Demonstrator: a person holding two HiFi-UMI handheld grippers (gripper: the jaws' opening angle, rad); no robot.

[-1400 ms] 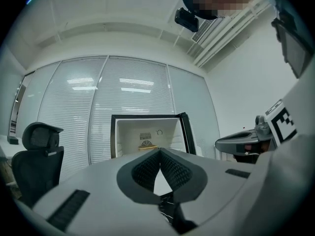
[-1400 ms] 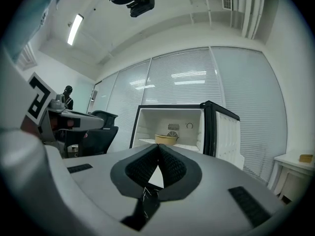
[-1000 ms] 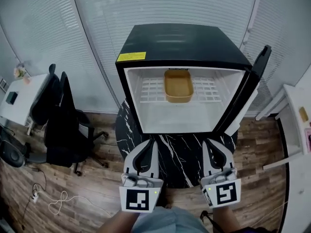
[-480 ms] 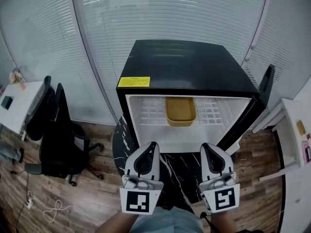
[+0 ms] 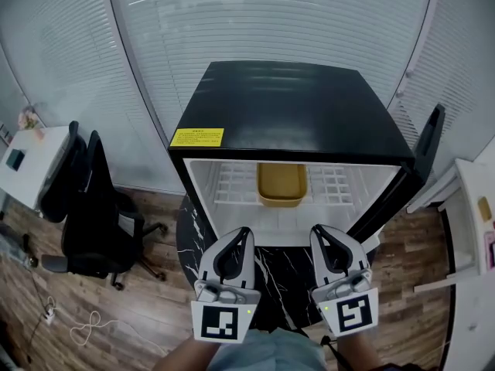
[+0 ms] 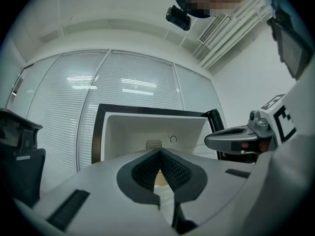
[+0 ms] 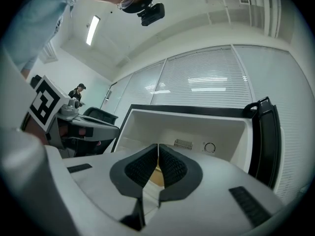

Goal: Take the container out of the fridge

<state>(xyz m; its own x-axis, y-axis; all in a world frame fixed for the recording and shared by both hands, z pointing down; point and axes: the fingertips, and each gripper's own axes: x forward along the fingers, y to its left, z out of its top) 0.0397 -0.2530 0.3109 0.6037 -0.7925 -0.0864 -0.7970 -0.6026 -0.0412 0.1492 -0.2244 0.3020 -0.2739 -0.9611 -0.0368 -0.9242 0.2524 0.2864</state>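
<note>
– Seeing the container (image 5: pixel 281 184) from the head view?
– Partly. Tan tub, centre of frame, on the white wire shelf (image 5: pixel 240 182) inside the open fridge (image 5: pixel 286 103). The fridge's top edge cuts off its rear part. Depth unreadable.
– Gripper views?
– Worse. Just a tan sliver behind the jaw tips in the left gripper view (image 6: pixel 158 178), and the same in the right gripper view (image 7: pixel 156 173). The jaws block the rest.
– Tool state?
– Left gripper (image 5: pixel 244 232): jaws pressed together at the tips, nothing in them. Right gripper (image 5: pixel 315 229): all but together, thin slit, nothing in it. Both sit at lower centre, in front of the fridge opening and well apart from the container.
– Door?
– Door (image 5: pixel 428 141) at right of frame, seen edge-on, inner face not visible. The grippers block the fridge's lower interior.
– Anything else unclear?
– Yellow label (image 5: pixel 196 137) on the fridge's top left corner, print too small to read. Black marbled surface (image 5: pixel 278 257) under the fridge, mostly covered.
</note>
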